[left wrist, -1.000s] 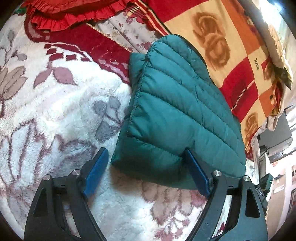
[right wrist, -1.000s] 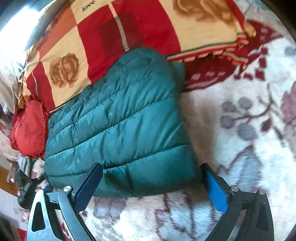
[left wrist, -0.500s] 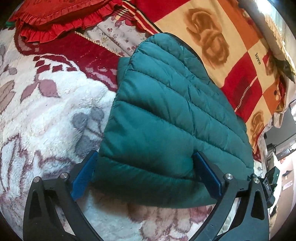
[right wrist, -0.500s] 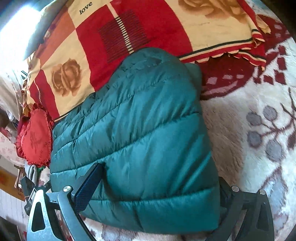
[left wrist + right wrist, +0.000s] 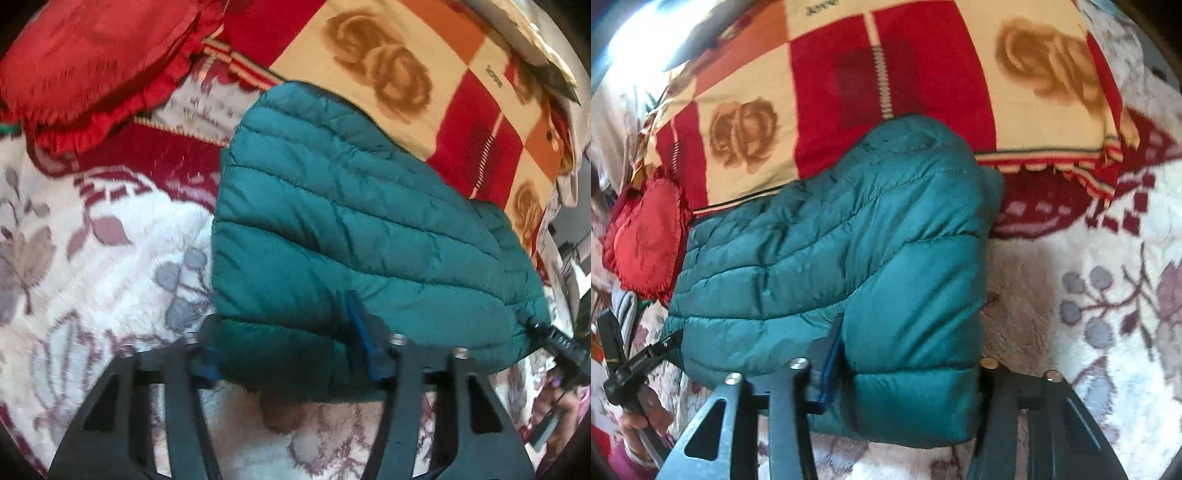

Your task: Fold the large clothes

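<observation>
Both grippers, left gripper (image 5: 286,341) and right gripper (image 5: 908,363), clenched on near hem of teal puffer jacket (image 5: 351,221), lying on floral blanket (image 5: 110,240). Risk: slick padding slipping out, fold springing open.

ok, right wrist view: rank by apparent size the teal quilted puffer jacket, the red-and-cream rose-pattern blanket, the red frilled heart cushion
1. Teal quilted puffer jacket and red-and-cream rose-pattern blanket: too close to call. The jacket is nearer the camera and covers part of the blanket.
2. Red frilled heart cushion: clearly smallest, partly hidden at the left edge.

Home bedroom: fleece blanket (image 5: 110,236), rose-patterned quilt (image 5: 923,74) (ruffled cushion (image 5: 92,62) too).
</observation>
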